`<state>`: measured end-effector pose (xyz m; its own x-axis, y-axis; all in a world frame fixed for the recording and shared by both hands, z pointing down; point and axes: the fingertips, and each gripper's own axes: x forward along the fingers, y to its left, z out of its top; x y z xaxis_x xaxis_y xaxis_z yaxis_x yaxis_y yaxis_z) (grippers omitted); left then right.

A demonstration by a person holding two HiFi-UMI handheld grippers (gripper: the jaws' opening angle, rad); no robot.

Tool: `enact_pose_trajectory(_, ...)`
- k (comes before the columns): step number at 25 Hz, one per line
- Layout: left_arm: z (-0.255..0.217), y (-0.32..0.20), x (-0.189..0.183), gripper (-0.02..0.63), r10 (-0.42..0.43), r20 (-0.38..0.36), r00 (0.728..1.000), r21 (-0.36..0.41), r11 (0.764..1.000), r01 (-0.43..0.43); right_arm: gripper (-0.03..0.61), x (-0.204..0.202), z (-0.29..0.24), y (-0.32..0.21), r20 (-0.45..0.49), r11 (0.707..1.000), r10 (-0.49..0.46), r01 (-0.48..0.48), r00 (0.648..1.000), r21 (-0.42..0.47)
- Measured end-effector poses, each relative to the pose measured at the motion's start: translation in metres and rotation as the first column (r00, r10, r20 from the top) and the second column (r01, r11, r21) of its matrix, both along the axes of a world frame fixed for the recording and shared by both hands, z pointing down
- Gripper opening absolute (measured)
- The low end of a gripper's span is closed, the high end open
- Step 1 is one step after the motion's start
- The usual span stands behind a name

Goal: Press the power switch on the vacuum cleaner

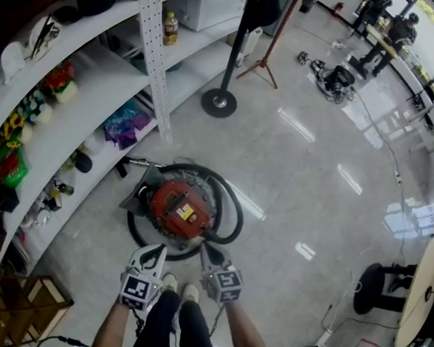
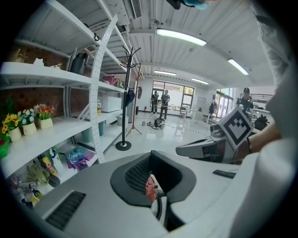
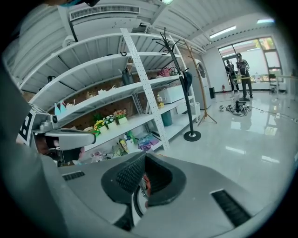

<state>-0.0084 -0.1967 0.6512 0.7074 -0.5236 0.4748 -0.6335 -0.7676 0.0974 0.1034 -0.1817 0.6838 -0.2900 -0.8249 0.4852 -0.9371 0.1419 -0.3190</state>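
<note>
Presently the left gripper [image 1: 157, 250] and right gripper [image 1: 208, 252] hang closed and empty just short of the red vacuum cleaner [image 1: 179, 209] on the floor [image 1: 300, 185]. I'd bring one closed tip squarely onto its switch, which I can't pick out from here, pressing straight down.

You stood on a glossy pale floor [image 1: 308, 192]. On it sat the red vacuum cleaner [image 1: 179, 209], ringed by its black hose [image 1: 234, 214], and beyond it a coat stand's round base [image 1: 219, 102].
</note>
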Motion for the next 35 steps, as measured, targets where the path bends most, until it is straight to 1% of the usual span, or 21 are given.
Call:
enact_pose_trajectory(3,-0.019,0.003,0.001,0.006,-0.004,-0.017,1.0,0.0,1.0,0.004,0.012,0.001,-0.02,0.005,-0.005,1.0,0.006,-0.006,1.0,0.008)
enact_pose_trajectory(7,-0.039,0.005,-0.001,0.006,0.018,0.008,1.0,0.019,1.0,-0.018,0.012,0.001,-0.049,0.012,0.002,1.0,0.009,-0.009,1.0,0.021)
enact_pose_trajectory(12,-0.069,0.004,-0.001,0.006,0.022,0.004,1.0,0.052,0.998,-0.022,0.011,0.007,-0.079,0.023,0.004,0.999,0.035,-0.035,0.999,0.035)
enact_pose_trajectory(16,-0.097,0.005,0.003,0.006,0.014,-0.018,1.0,0.079,0.997,-0.012,0.012,0.009,-0.099,0.029,0.009,0.998,0.048,-0.048,0.999,0.047)
enact_pose_trajectory(18,-0.107,0.006,0.004,0.006,0.024,-0.009,1.0,0.09,0.996,-0.023,0.011,0.01,-0.109,0.032,0.01,0.997,0.049,-0.05,0.999,0.053)
enact_pose_trajectory(20,-0.116,0.008,0.005,0.006,0.028,-0.01,1.0,0.102,0.994,-0.027,0.012,0.01,-0.116,0.035,0.012,0.997,0.049,-0.049,0.999,0.058)
enact_pose_trajectory(30,-0.151,0.018,0.0,0.006,-0.002,-0.031,1.0,0.141,0.99,0.006,0.012,0.004,-0.149,0.047,0.019,0.995,0.029,-0.031,0.999,0.094)
enact_pose_trajectory(35,-0.163,0.027,-0.003,0.006,0.003,-0.025,1.0,0.156,0.988,0.001,0.011,0.001,-0.16,0.057,0.023,0.995,0.026,-0.028,0.999,0.1)
